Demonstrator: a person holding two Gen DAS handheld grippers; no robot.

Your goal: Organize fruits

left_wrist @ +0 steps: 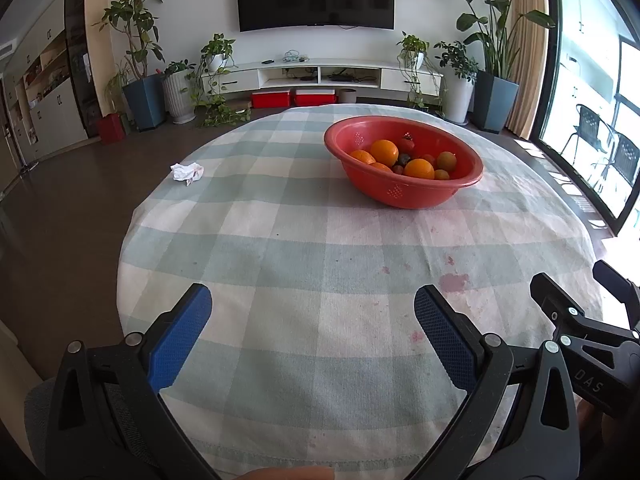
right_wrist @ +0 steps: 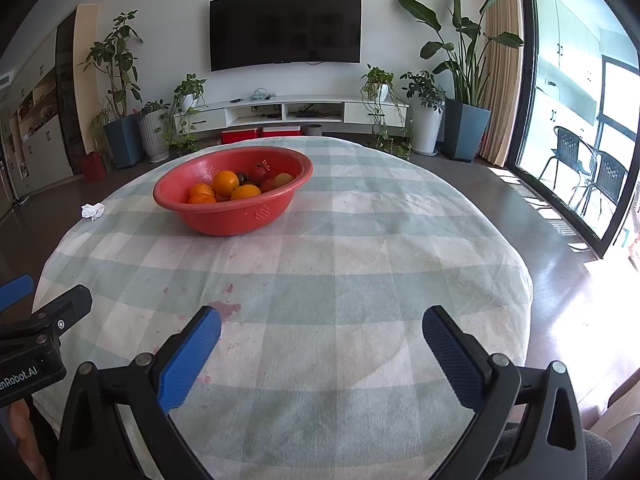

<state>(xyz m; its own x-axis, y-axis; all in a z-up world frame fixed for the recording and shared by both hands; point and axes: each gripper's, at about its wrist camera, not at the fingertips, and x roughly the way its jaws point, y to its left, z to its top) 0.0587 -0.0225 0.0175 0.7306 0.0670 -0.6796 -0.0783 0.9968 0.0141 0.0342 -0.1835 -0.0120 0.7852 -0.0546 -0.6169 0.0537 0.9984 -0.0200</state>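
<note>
Left tongs (left_wrist: 312, 304): blue-padded fingers spread wide, nothing between them, held over the near edge of the counter (left_wrist: 280, 240). Right tongs (right_wrist: 321, 326): likewise spread wide and empty, over the near side of the same counter. The 2 tongs sit side by side; each shows at the border of the other's view.

Counter is round, covered in a pale green-and-white checked cloth with several reddish stains (right_wrist: 226, 310) near the tongs.

Red bowl (left_wrist: 404, 194) stands upright on the far half of the counter, well apart from both tongs. Inside it: the fruits, namely several oranges (left_wrist: 384, 152), plus smaller dark and reddish ones (right_wrist: 259, 173) toward the back. All fruit lies in the bowl.

Crumpled white tissue (left_wrist: 187, 172) lies near the counter's left edge, apart from the bowl.
</note>
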